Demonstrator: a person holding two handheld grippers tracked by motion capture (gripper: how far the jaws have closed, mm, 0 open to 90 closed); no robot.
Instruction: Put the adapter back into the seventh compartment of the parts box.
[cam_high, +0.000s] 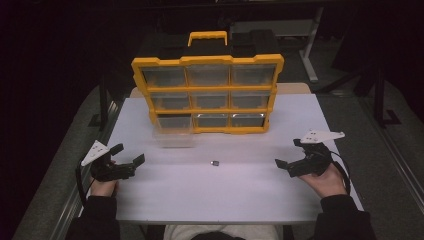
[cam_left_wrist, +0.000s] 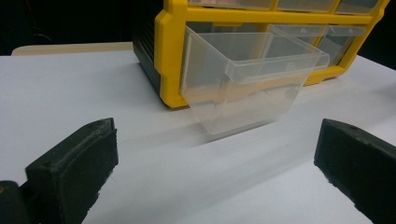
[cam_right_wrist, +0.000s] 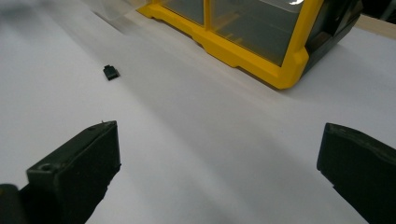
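- High view: yellow organizer (cam_high: 207, 95) stands upright at the back of the white tabletop (cam_high: 215, 195), w/ a 3x3 grid of clear drawers. Bottom-left clear drawer (cam_high: 172, 131) is pulled out toward the person; the other eight sit flush.
- Small dark part (cam_high: 215, 163) lies loose mid-tabletop, in front of the organizer, roughly between both hands and well apart from each.
- Left gripper (cam_high: 128, 154) rests low at the left edge of the tabletop, fingers spread wide, nothing between them. Right gripper (cam_high: 289, 155) sits at the right side, also spread wide and empty.
- Progress, as I judge it: drawer is out, so the opening step looks done; the part isn't picked up yet and isn't in any drawer. Left to do: grab the part, drop it in the drawer, prob. push the drawer shut.
- Left gripper view: clear drawer (cam_left_wrist: 247, 79) hangs out of the yellow organizer (cam_left_wrist: 170, 51) frame, tilted a bit downward, looks empty. Fingers (cam_left_wrist: 74, 172) are far apart, touching nothing, bare tabletop between them; drawer is near but not touched.
- Right gripper view: small dark part (cam_right_wrist: 110, 72) lies ahead and left of the fingers (cam_right_wrist: 77, 175), apart from them. Organizer corner (cam_right_wrist: 285, 70) is up right. Fingers fully spread, holding nothing.
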